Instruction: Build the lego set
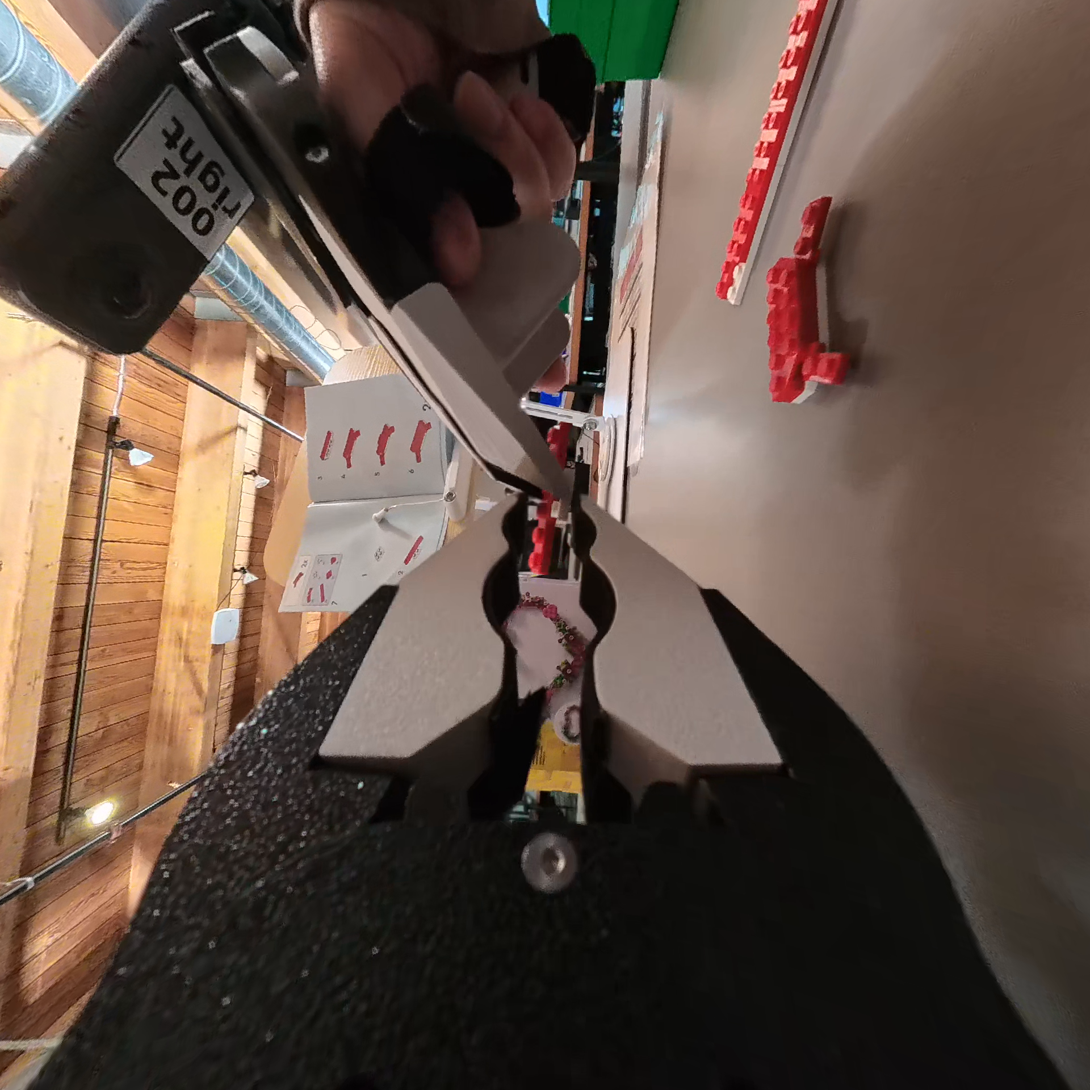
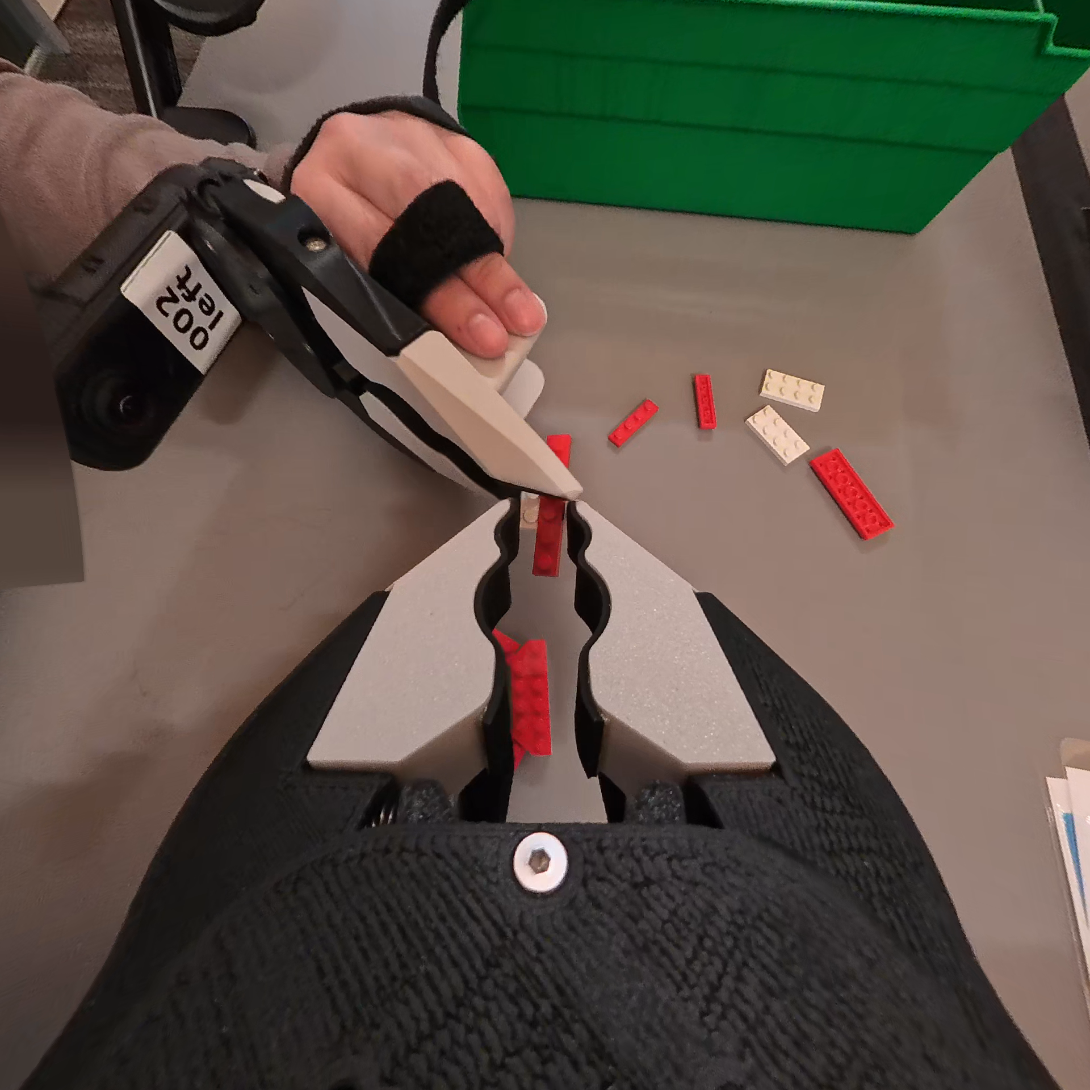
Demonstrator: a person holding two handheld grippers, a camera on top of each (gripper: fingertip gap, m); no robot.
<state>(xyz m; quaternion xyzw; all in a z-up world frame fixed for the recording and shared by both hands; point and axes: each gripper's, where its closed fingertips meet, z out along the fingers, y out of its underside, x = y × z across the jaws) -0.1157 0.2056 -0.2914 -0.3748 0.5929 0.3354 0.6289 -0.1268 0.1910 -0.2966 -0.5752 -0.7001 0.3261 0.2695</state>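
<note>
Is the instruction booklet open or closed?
Open. In the left wrist view the instruction booklet is spread at its fold, with two facing pages of red build diagrams showing.

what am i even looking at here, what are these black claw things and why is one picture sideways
Each claw is a hand-held two-finger gripper with a camera looking along its fingers. One picture comes from the left gripper, tipped on its side, and one from the right gripper. Their tips meet on a small red and white lego piece, which both appear to pinch. On the grey table lie loose red plates, white plates and a green bin. The sideways picture also shows a red assembly and an open instruction booklet.
</note>
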